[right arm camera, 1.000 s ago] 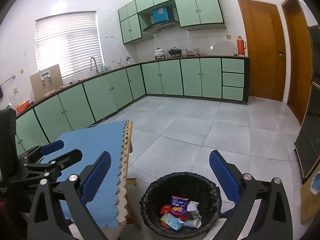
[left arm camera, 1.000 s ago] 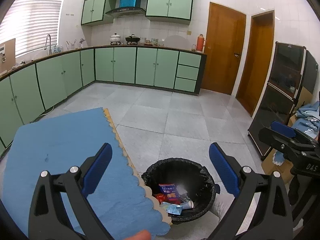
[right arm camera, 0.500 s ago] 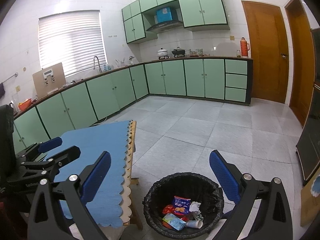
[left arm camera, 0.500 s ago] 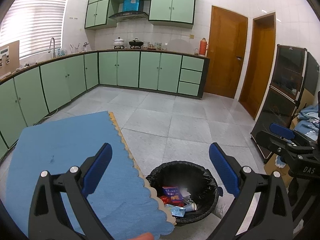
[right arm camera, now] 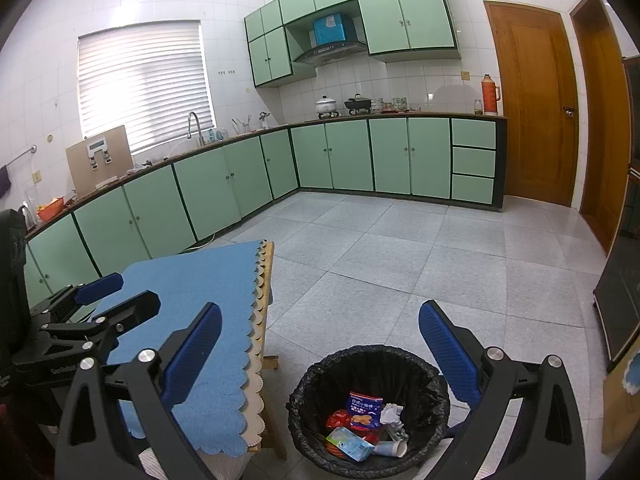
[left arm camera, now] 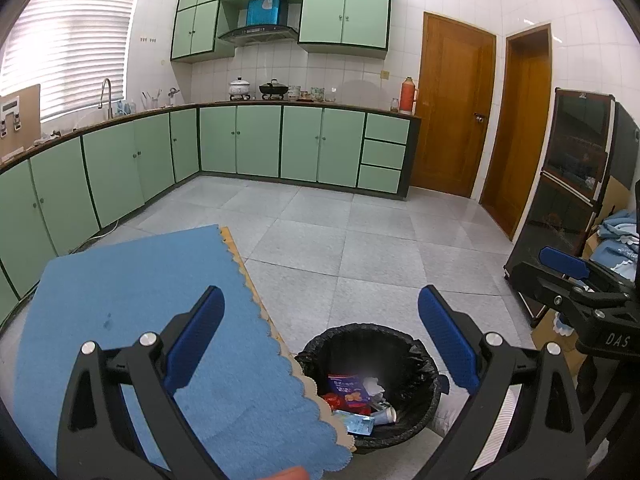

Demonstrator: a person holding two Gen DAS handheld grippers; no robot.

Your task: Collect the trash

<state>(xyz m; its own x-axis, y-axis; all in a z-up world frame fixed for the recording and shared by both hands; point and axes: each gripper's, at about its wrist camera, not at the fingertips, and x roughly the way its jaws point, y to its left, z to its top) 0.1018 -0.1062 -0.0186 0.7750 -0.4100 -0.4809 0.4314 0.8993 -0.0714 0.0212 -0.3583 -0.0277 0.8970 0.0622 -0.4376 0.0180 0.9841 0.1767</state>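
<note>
While both hand-held grippers hovered with nothing between their blue pads, the collected trash lay at the bottom of a round bin lined with a black plastic bag [right arm camera: 368, 408], which stood on the grey tiled floor [right arm camera: 400, 256] just beside the corner of the desk. Inside it sat a blue snack packet printed with biscuits [right arm camera: 364, 410], a red wrapper [right arm camera: 338, 418] partly under that packet, a crumpled white paper ball [right arm camera: 392, 414], a light blue carton [right arm camera: 350, 443] and a white paper cup lying on its side [right arm camera: 390, 448]. The left hand-held gripper [left arm camera: 320, 344] was spread wide and empty, above the desk edge and the near rim of the bin. The right hand-held gripper [right arm camera: 320, 348] was likewise released, its jaws set wide over the bin. A blue felt cloth with a scalloped edge [right arm camera: 188, 320] covered the wooden desk [right arm camera: 267, 276], its fringe hanging past the side facing the bin. Beyond the floor ran pale green base cabinets [right arm camera: 352, 156] under a dark worktop, with matching wall cupboards [right arm camera: 404, 20] above. An orange thermos flask [right arm camera: 489, 94] stood at the worktop's end near a brown wooden door [right arm camera: 534, 112].
</note>
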